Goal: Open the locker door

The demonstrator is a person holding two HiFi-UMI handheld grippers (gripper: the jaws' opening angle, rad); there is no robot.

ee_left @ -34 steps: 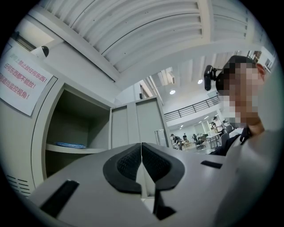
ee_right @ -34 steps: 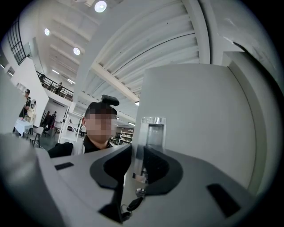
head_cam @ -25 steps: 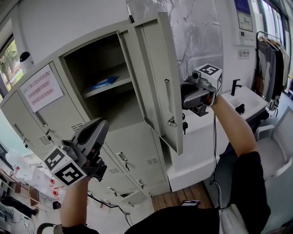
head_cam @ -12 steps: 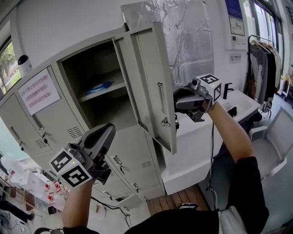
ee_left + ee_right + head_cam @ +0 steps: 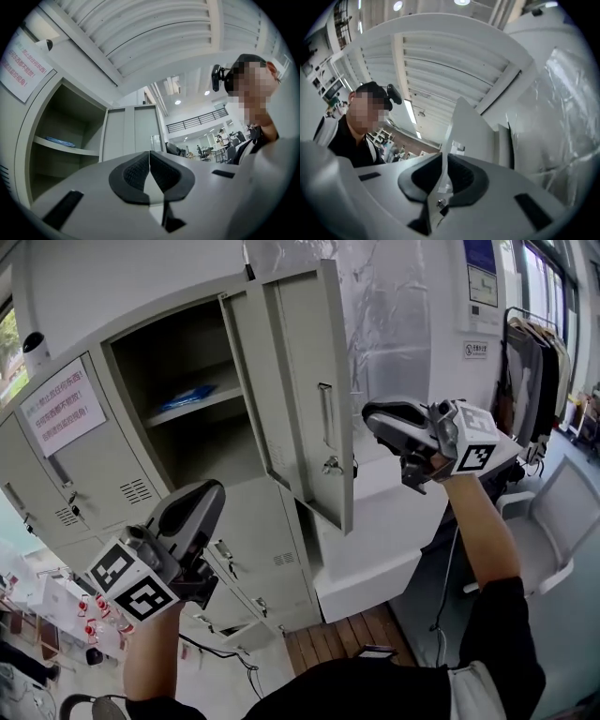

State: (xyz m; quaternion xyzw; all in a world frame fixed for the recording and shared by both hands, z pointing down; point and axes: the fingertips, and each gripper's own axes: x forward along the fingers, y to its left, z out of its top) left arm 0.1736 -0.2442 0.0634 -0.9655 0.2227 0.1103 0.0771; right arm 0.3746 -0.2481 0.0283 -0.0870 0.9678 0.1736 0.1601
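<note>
Right gripper [image 5: 370, 414] hangs just off the free edge of the open locker door [image 5: 300, 381], clear of it in the head view, with its tips pointing at that edge above the lock [image 5: 330, 465]. Its jaws have just been closing and now stand only a narrow slit apart. They grip nothing: the right gripper view shows the door edge-on beyond the slit, not pressed by the pads.

Left gripper [image 5: 208, 498] is held lower, in front of the shut lower doors of the grey locker [image 5: 122, 474], well apart from the open door. Its jaws are together and empty, the pads meeting in a thin line.

The door stands swung wide out from the right edge of the upper compartment. A long handle [image 5: 325, 413] stands upright on the face turned towards the right gripper. Inside the compartment a shelf [image 5: 211, 407] runs across, and something flat and blue [image 5: 187, 395] lies on it. A white notice [image 5: 61, 407] with red print is stuck on the shut door at the locker's upper left corner.
</note>
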